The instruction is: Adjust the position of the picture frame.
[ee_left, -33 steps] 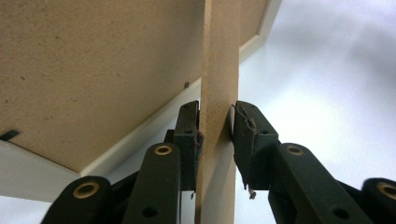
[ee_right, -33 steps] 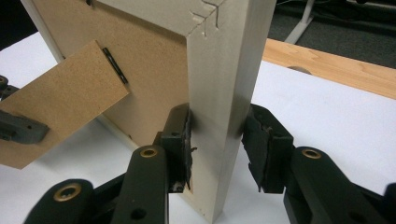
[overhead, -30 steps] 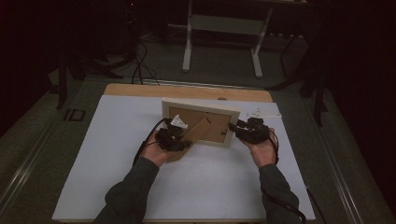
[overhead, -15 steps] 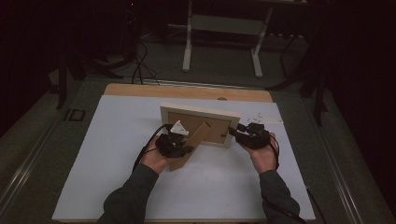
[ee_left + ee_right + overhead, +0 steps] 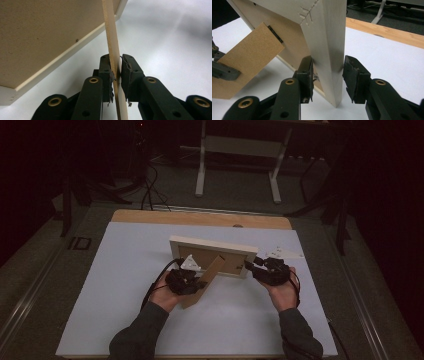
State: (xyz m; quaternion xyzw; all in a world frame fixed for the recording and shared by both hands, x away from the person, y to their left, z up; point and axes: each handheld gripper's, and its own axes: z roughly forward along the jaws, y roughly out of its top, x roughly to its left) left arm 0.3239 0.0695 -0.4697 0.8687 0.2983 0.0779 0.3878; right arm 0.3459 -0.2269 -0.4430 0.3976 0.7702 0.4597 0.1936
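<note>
A pale wooden picture frame (image 5: pixel 212 244) stands on its lower edge on the white sheet, with its brown back toward the person. Its fibreboard strut (image 5: pixel 210 275) is swung out from the back. My left gripper (image 5: pixel 197 284) has just been closing, and both pads now press on the thin strut (image 5: pixel 111 37) between them. In the left gripper view the frame's back (image 5: pixel 45 32) rises at the left. My right gripper (image 5: pixel 328 67) is shut on the frame's right-hand upright (image 5: pixel 329 37) near its bottom corner. The strut (image 5: pixel 249 62) shows to its left.
The white sheet (image 5: pixel 125 270) covers most of a wooden table, leaving a bare strip (image 5: pixel 200 218) at the far edge. Beyond the table are a dark floor, the legs of a stand (image 5: pixel 235 150) and cables (image 5: pixel 150 195).
The strut has swung out from the frame's back. My left gripper has drawn a little toward the person with it. The right gripper has stayed on the frame's side.
</note>
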